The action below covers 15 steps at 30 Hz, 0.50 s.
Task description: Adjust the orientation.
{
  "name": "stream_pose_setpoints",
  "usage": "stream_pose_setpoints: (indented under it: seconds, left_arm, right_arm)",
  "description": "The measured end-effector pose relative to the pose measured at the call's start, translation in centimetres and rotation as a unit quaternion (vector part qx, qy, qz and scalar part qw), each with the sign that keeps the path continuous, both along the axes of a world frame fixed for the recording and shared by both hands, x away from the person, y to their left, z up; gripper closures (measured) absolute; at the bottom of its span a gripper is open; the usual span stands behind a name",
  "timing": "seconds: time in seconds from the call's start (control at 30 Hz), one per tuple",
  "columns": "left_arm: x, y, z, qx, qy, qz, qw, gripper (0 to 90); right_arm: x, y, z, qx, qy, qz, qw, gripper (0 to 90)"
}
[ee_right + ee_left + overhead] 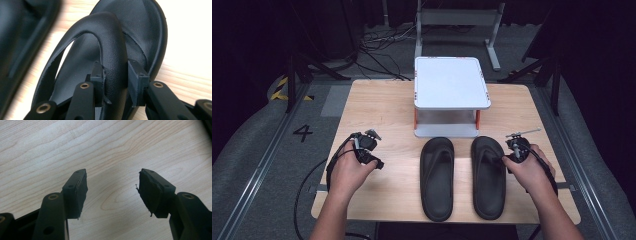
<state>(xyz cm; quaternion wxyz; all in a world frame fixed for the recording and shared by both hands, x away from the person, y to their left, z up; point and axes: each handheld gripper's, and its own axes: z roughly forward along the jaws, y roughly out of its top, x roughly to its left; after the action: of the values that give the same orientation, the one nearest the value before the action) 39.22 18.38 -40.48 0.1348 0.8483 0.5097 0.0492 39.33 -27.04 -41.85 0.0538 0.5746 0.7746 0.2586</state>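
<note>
Two black flip-flops [437,177] lie side by side on the wooden table [387,110], high view. Left gripper [112,187] view: jaws wide apart, nothing between them. Right gripper [115,77] view: jaws clamped on the right flip-flop's strap [110,50].

The high view looks forward and down over the whole wooden table [382,105]. The left gripper view sits close above bare tabletop, facing down along its jaws. The right gripper view looks close along its jaws at the right flip-flop [130,37], shared with the high view [488,175].
</note>
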Motion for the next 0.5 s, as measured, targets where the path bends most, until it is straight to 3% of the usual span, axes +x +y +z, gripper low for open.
stream_pose_setpoints:
  seconds: [0.13,0.23,0.5]
  left_arm:
    - [-0.1,-0.1,-0.1,0.002,-0.001,0.000,1.0000,41.0]
    - [-0.1,-0.1,-0.1,0.004,0.000,0.000,1.0000,41.0]
    - [0.0,-0.3,-0.2,0.002,0.001,0.000,1.0000,41.1]
  right_arm:
    - [0.1,2.1,-0.2,0.010,0.000,0.016,0.9998,69.7]
    - [-0.1,4.0,-0.5,0.006,-0.010,0.046,0.9989,69.7]
    - [0.5,4.9,-0.5,0.011,-0.016,0.058,0.9981,69.5]
